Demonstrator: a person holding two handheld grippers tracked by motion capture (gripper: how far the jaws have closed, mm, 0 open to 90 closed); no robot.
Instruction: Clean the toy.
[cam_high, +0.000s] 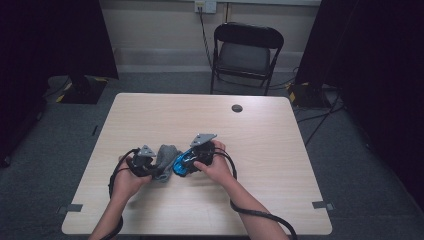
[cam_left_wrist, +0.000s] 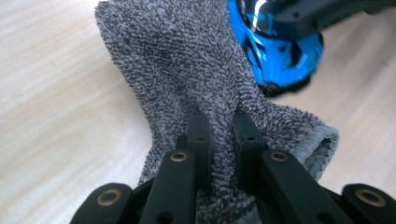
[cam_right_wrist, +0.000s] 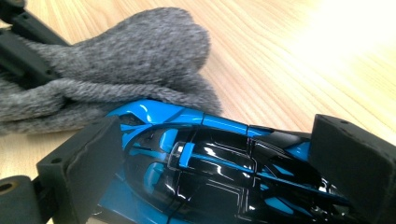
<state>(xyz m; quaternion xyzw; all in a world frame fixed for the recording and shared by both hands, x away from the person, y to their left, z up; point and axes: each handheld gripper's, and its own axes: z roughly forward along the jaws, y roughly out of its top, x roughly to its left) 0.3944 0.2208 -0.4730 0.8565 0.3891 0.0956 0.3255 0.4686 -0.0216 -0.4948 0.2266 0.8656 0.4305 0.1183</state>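
A grey terry cloth (cam_high: 166, 157) lies bunched near the middle of the wooden table (cam_high: 200, 120). My left gripper (cam_left_wrist: 222, 126) is shut on a fold of the cloth (cam_left_wrist: 187, 65), which runs up between its black fingers (cam_left_wrist: 198, 130). My right gripper (cam_right_wrist: 224, 158) is shut on a glossy blue and black toy car (cam_right_wrist: 205, 163), one pad on each side of it. The car (cam_high: 181, 164) touches the cloth (cam_right_wrist: 130, 60) at its nose. In the high view the left gripper (cam_high: 149, 167) and right gripper (cam_high: 187, 165) face each other, close together. The car (cam_left_wrist: 280, 51) sits just behind the cloth.
A black folding chair (cam_high: 245, 52) stands beyond the table's far edge. A round black cap (cam_high: 237, 108) sits in the tabletop at the far right. Grey tape tabs (cam_high: 320, 204) mark the near corners. Cables trail from both grippers off the near edge.
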